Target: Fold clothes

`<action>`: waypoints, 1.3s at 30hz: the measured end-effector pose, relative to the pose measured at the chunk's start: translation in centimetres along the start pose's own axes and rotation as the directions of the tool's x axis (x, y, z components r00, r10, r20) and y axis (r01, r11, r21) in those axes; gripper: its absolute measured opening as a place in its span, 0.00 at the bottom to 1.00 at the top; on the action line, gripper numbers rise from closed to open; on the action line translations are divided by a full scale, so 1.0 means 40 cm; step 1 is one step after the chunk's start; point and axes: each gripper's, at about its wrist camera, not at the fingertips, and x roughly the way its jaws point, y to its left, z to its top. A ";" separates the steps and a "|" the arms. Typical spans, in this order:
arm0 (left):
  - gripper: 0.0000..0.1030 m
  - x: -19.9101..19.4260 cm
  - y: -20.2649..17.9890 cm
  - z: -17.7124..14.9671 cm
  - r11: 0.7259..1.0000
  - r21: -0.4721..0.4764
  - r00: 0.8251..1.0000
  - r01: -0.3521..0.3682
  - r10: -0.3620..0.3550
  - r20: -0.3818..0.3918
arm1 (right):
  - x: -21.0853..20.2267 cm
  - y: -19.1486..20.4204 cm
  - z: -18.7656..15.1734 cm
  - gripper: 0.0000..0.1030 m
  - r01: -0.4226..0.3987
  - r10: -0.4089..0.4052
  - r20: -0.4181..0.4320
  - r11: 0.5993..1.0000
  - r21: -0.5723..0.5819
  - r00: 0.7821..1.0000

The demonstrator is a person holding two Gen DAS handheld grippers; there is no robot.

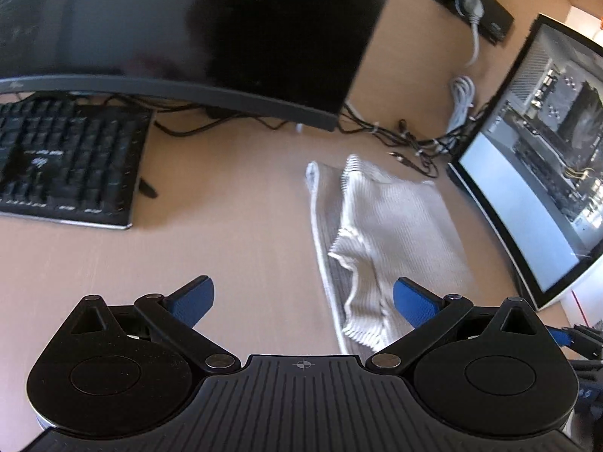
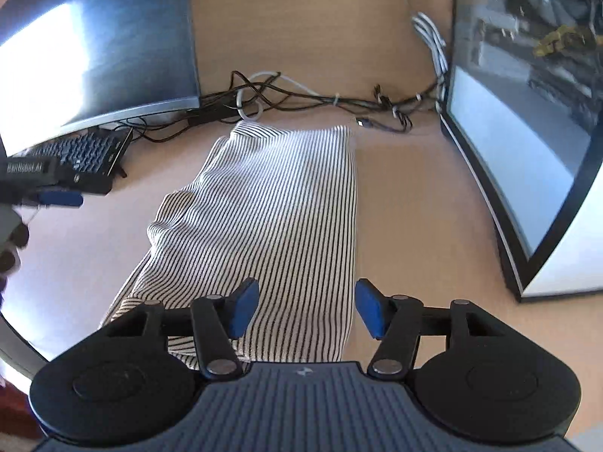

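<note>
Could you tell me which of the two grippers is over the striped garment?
The right gripper: its open blue fingers hover over the black-and-white striped garment, while the left gripper is mostly over bare wooden desk.

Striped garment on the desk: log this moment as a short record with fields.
garment: black-and-white striped knit garment, lying folded on the tan wooden desk
left tongs: open, holding nothing, above the desk left of the garment
right tongs: open, holding nothing, over the garment's near right edge
left of garment: black keyboard under a dark curved monitor
right of garment: glass-sided computer case
behind: tangled black and white cables
</note>
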 end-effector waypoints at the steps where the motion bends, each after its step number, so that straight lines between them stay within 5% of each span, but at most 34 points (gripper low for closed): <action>1: 1.00 0.004 0.001 -0.002 1.000 -0.005 1.000 -0.005 0.005 -0.006 | 0.001 -0.005 -0.008 0.56 0.000 0.000 -0.017 1.000 0.006 1.000; 7: 1.00 0.019 0.001 -0.025 1.000 0.006 0.999 0.004 -0.004 -0.046 | 0.055 -0.003 -0.045 0.65 0.016 -0.017 -0.092 1.000 -0.012 0.996; 11: 1.00 0.039 0.001 -0.034 1.000 0.016 0.996 -0.006 0.007 -0.087 | 0.018 0.053 -0.015 0.67 0.017 -0.028 -0.049 0.978 -0.206 0.998; 13: 1.00 0.042 0.000 -0.036 1.000 0.019 0.996 -0.009 0.011 -0.093 | -0.009 0.102 -0.011 0.76 -0.057 0.045 -0.041 0.939 -0.338 0.998; 18: 1.00 0.031 -0.015 -0.039 0.999 0.036 0.996 0.015 -0.012 -0.088 | 0.001 0.202 -0.052 0.78 -0.165 0.127 -0.106 0.797 -0.581 0.986; 24: 1.00 -0.004 -0.045 -0.059 0.993 0.103 0.994 0.062 -0.053 -0.093 | 0.035 0.254 -0.085 0.80 -0.162 0.110 -0.118 0.689 -0.707 0.987; 29: 1.00 0.010 -0.024 -0.070 0.999 0.041 0.993 0.031 -0.026 -0.115 | 0.043 0.300 -0.111 0.83 -0.161 0.125 -0.107 0.592 -0.790 0.986; 31: 1.00 0.010 -0.022 -0.069 0.999 0.032 0.992 0.035 -0.031 -0.120 | 0.056 0.319 -0.102 0.75 -0.183 0.137 -0.125 0.608 -0.773 0.983; 33: 1.00 -0.003 -0.016 -0.063 0.998 0.045 0.994 0.033 -0.028 -0.103 | 0.075 0.290 -0.059 0.71 -0.238 0.164 -0.174 0.740 -0.629 0.971; 36: 1.00 -0.023 -0.002 -0.054 0.998 0.056 0.997 0.022 -0.018 -0.074 | 0.104 0.196 0.027 0.64 -0.317 0.260 -0.234 0.913 -0.257 0.937; 38: 1.00 -0.033 0.023 -0.051 0.999 0.031 0.998 0.008 -0.006 -0.065 | 0.111 0.132 0.068 0.62 -0.348 0.331 -0.235 0.937 -0.030 0.914; 39: 1.00 -0.037 0.034 -0.053 1.000 0.021 0.998 0.004 -0.003 -0.062 | 0.093 0.129 0.075 0.63 -0.334 0.317 -0.211 0.942 -0.044 0.924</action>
